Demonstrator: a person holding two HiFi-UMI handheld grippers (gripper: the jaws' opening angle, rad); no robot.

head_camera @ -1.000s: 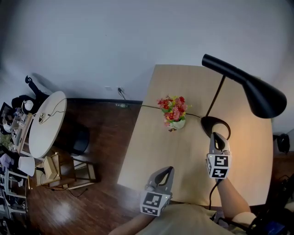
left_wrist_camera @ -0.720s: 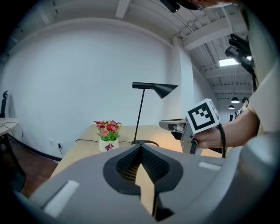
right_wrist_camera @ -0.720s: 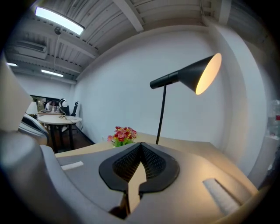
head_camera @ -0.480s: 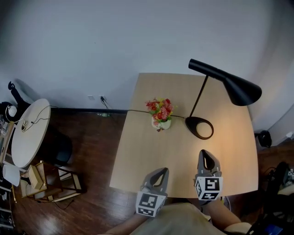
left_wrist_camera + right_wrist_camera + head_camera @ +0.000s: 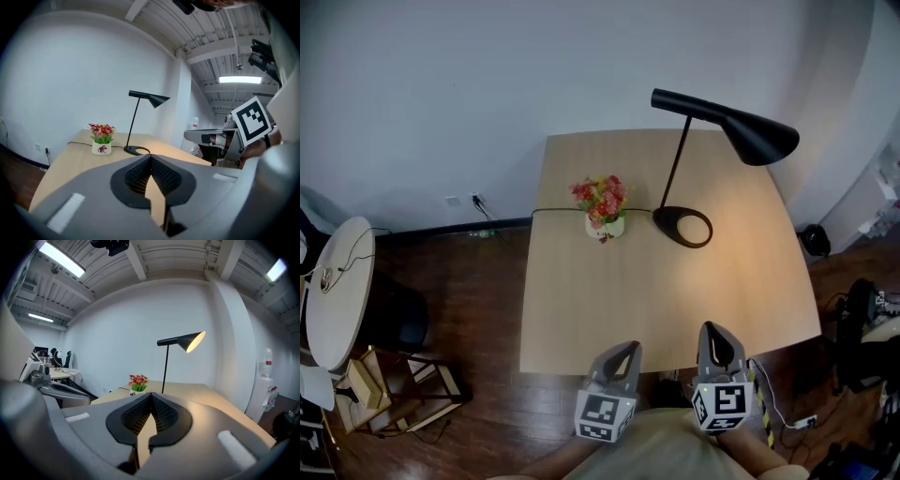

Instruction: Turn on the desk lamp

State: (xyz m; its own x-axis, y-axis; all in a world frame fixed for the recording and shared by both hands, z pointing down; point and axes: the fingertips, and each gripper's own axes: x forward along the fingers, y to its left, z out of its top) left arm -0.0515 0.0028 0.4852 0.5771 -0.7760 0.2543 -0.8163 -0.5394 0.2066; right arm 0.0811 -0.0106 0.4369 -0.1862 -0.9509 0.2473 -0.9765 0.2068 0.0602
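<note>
The black desk lamp (image 5: 754, 134) stands at the table's far right, its round base (image 5: 682, 226) beside the flower pot. It is lit: the shade's inside glows in the right gripper view, lamp (image 5: 185, 341), and warm light falls on the tabletop. The left gripper view shows the lamp (image 5: 149, 99) far ahead. My left gripper (image 5: 628, 349) and right gripper (image 5: 711, 330) hover side by side at the table's near edge, well short of the lamp. Both are shut with nothing between the jaws: left gripper (image 5: 151, 157), right gripper (image 5: 151, 395).
A small white pot of red flowers (image 5: 600, 207) sits left of the lamp base, with a black cord (image 5: 558, 211) running off the wooden table (image 5: 581, 309) to the left. A round white side table (image 5: 333, 291) and a low shelf stand on the dark floor at left.
My right gripper has drawn back from beside the lamp base to the table's near edge. The head view has pulled back too. The left gripper has kept its place.
</note>
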